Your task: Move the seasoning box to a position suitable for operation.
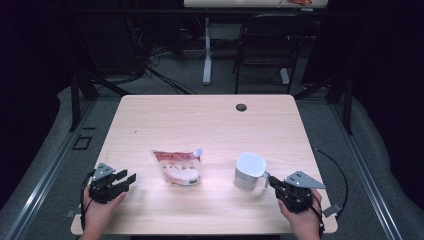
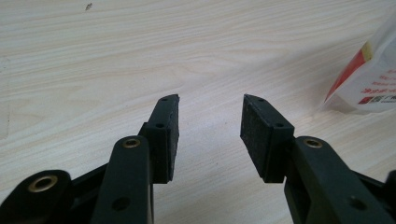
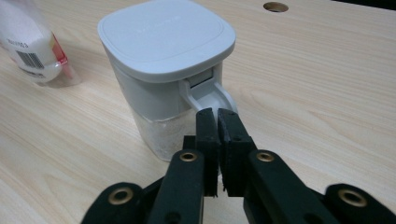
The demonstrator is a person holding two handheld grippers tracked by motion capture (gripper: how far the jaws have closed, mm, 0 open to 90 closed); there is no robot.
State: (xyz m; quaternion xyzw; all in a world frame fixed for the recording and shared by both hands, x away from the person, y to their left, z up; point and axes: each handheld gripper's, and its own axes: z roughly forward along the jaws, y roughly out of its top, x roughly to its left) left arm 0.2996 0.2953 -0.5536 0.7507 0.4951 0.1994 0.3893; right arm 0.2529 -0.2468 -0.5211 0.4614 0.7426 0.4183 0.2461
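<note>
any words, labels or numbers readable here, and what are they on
Nothing reads clearly.
Pouch: a barcode with small digits, too blurred to read.
Pouch: red print on its white side, too blurred to read.
Container lid: faint embossed lettering, too faint to read.
Grippers and table: no text.

Black two-jaw left gripper [image 1: 127,179] and right gripper [image 1: 271,181], brass-ringed screw holes, grey three-cornered top plates, trailing black cables
</note>
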